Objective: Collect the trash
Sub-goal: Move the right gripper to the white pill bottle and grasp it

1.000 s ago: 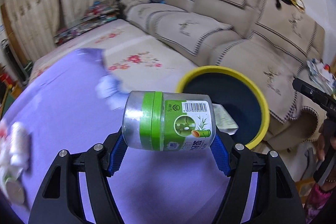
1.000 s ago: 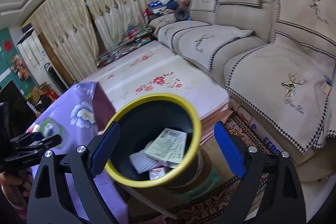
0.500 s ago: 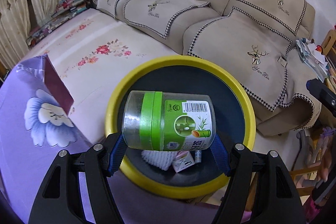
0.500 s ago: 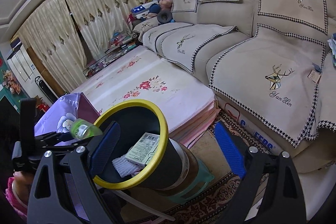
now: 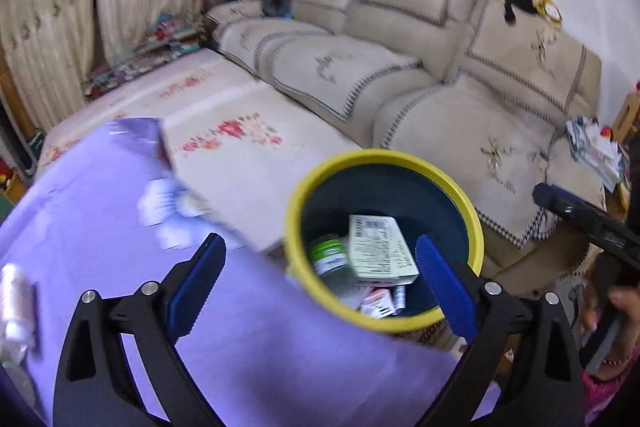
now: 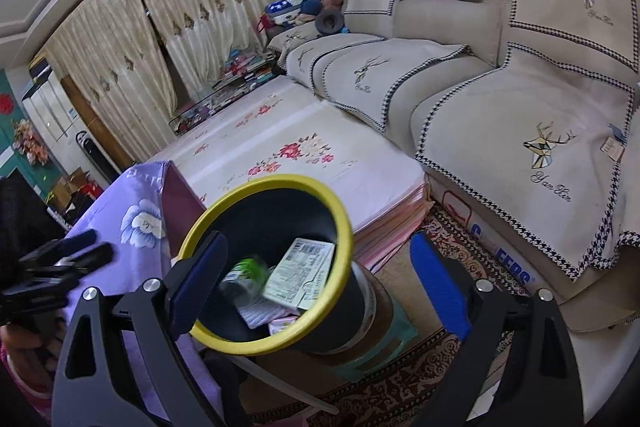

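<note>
A dark bin with a yellow rim (image 5: 384, 157) (image 6: 280, 181) stands beside the purple-clothed table (image 5: 100, 207). The clear jar with a green label (image 5: 330, 259) (image 6: 246, 273) lies inside it, next to a pale printed carton (image 5: 376, 251) (image 6: 304, 273) and small wrappers. My left gripper (image 5: 320, 241) hovers over the table edge just short of the bin, its jaws opening with nothing between them. My right gripper (image 6: 319, 239) hangs open above the bin's near side, holding nothing. Each gripper also shows at the edge of the other's view: the right gripper (image 5: 580, 215), the left gripper (image 6: 60, 255).
A white bottle (image 5: 14, 295) lies on the table at the far left. Behind the bin is a low platform with a floral cover (image 5: 240, 147) and a beige sofa (image 5: 440, 67). A patterned rug (image 6: 440, 359) covers the floor by the bin.
The left gripper let go of the jar, which now lies in the bin. The left view drew back from above the bin towards the table. The right gripper stayed open.
</note>
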The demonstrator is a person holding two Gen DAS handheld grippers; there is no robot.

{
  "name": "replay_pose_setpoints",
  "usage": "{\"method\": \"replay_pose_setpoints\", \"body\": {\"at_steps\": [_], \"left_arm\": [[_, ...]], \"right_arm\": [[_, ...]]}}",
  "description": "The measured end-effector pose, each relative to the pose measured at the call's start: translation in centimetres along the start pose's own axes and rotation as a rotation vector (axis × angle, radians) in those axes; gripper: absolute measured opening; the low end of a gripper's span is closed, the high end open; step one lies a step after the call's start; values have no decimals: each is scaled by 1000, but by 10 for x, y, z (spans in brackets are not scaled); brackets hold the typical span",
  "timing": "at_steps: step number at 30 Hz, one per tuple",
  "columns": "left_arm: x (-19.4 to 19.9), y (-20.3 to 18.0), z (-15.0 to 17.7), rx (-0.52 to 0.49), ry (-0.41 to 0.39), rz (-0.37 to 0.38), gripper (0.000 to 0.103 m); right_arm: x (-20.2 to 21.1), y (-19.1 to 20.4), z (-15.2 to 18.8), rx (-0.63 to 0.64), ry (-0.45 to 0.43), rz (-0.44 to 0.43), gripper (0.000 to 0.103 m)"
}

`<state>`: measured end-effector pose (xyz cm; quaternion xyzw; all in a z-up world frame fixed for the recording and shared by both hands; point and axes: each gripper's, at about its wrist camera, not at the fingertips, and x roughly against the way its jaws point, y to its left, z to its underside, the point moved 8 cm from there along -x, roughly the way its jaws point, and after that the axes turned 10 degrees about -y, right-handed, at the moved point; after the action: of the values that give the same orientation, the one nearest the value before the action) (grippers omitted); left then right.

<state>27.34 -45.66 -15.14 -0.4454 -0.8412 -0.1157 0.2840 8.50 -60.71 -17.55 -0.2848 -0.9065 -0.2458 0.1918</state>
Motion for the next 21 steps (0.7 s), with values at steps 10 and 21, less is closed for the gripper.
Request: {"method": "replay_pose_setpoints", "body": {"at_steps": [10,21], "left_arm": [[146,149,43,173,-184,-285,98],[279,297,119,275,-338,-701,98]], "right_arm": [[-14,67,19,96,57,-70,88],[-33,215,56,292,163,-279,89]]}}
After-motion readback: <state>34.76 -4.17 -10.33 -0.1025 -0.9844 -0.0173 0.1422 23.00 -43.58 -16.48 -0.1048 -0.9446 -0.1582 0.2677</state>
